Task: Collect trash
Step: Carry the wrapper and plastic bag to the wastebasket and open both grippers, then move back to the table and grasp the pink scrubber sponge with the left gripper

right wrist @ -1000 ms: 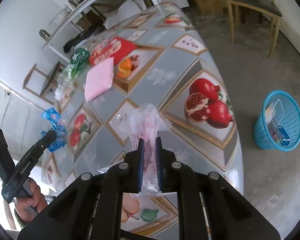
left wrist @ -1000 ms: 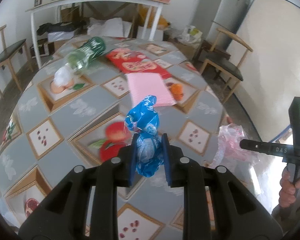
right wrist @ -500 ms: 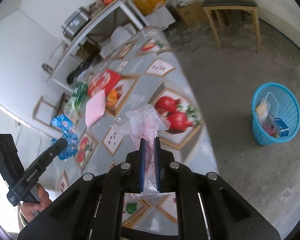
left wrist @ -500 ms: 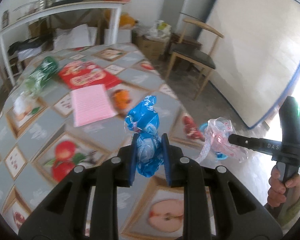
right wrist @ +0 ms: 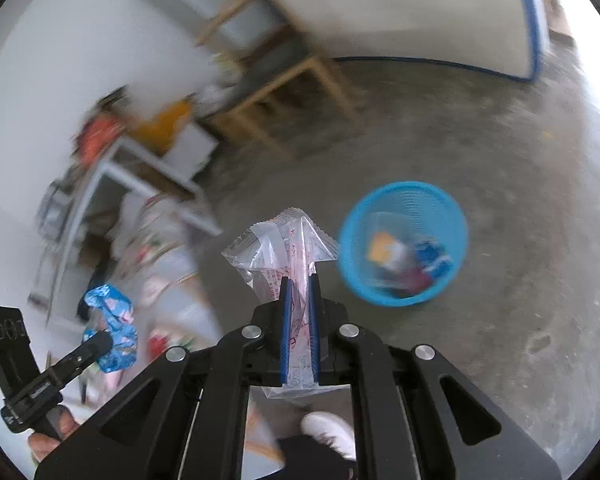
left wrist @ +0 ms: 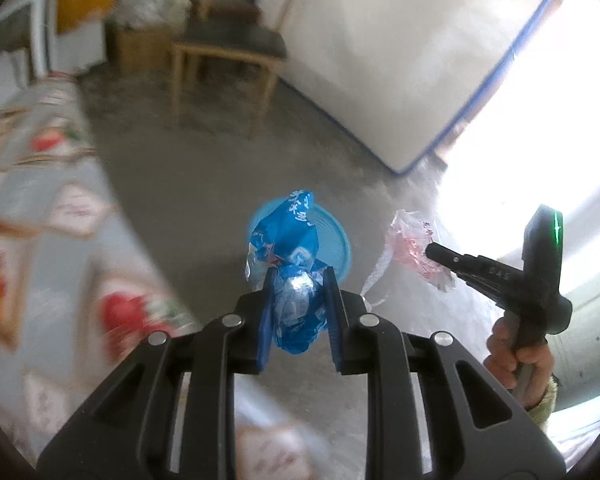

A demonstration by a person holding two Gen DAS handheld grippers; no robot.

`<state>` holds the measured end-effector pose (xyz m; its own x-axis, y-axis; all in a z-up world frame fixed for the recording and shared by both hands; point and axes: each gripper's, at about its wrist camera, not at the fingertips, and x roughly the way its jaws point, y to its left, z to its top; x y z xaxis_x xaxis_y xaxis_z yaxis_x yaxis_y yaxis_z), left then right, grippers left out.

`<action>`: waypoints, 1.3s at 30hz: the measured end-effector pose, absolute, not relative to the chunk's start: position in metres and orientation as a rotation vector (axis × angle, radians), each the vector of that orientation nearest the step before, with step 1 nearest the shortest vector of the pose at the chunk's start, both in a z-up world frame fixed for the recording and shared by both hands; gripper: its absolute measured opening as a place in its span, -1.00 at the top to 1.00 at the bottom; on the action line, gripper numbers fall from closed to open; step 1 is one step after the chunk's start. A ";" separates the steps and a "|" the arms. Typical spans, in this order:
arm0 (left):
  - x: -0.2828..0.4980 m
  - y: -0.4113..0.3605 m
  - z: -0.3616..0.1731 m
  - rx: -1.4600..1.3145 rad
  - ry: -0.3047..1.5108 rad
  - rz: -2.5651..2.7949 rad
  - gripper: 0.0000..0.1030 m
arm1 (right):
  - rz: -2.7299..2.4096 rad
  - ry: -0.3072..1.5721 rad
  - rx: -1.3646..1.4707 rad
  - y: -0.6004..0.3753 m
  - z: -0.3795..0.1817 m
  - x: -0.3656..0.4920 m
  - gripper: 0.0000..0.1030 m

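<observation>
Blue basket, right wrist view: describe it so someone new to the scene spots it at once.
Look at the bare grey concrete floor, in front of the wooden chair. The blue basket stands alone there, just right of the clear wrapper pinched in the right gripper. It is the only round, bright blue mesh tub, open-topped with trash already inside.

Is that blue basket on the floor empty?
No, the blue basket already holds several pieces of rubbish, among them something yellow and something blue, seen in the right wrist view.
</observation>
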<state>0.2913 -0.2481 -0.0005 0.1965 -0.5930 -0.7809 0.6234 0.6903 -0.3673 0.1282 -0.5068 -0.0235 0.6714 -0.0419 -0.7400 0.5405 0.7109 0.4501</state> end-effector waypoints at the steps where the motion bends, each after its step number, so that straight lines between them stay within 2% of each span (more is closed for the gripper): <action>1: 0.297 -0.270 -0.010 0.057 1.104 -0.869 0.59 | -0.377 0.783 0.742 -0.522 -0.032 0.130 0.84; 7: 0.328 -0.359 -0.064 0.113 1.241 -0.888 0.58 | -0.438 0.836 0.861 -0.588 -0.081 0.165 0.83; 10: 0.344 -0.390 -0.082 0.112 1.262 -0.886 0.56 | -0.467 0.838 0.899 -0.610 -0.102 0.193 0.69; 11: 0.350 -0.401 -0.088 0.105 1.268 -0.896 0.48 | -0.469 0.848 0.896 -0.615 -0.109 0.205 0.47; 12: 0.354 -0.404 -0.092 0.102 1.276 -0.901 0.21 | -0.478 0.862 0.898 -0.622 -0.118 0.216 0.30; 13: 0.360 -0.411 -0.097 0.103 1.286 -0.884 -0.09 | -0.492 0.874 0.899 -0.630 -0.128 0.225 0.04; 14: 0.364 -0.414 -0.101 0.102 1.282 -0.859 -0.16 | -0.491 0.885 0.898 -0.635 -0.136 0.230 -0.05; 18: 0.367 -0.413 -0.098 0.070 1.236 -0.867 -0.24 | -0.531 0.932 0.896 -0.645 -0.166 0.241 -0.06; 23: 0.358 -0.394 -0.084 0.063 1.185 -0.891 -0.27 | -0.519 0.917 0.907 -0.641 -0.175 0.227 -0.08; 30: 0.341 -0.352 -0.054 0.020 1.108 -0.920 -0.36 | -0.498 0.927 0.856 -0.629 -0.166 0.207 -0.13; 39: 0.298 -0.233 -0.003 -0.038 0.984 -0.834 -0.53 | -0.353 0.907 0.805 -0.570 -0.132 0.177 -0.26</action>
<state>0.2978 -0.2333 -0.0034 0.2773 -0.6371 -0.7191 0.6043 0.6976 -0.3850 0.1766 -0.5699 -0.1316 0.5861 0.0526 -0.8085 0.5853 0.6625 0.4674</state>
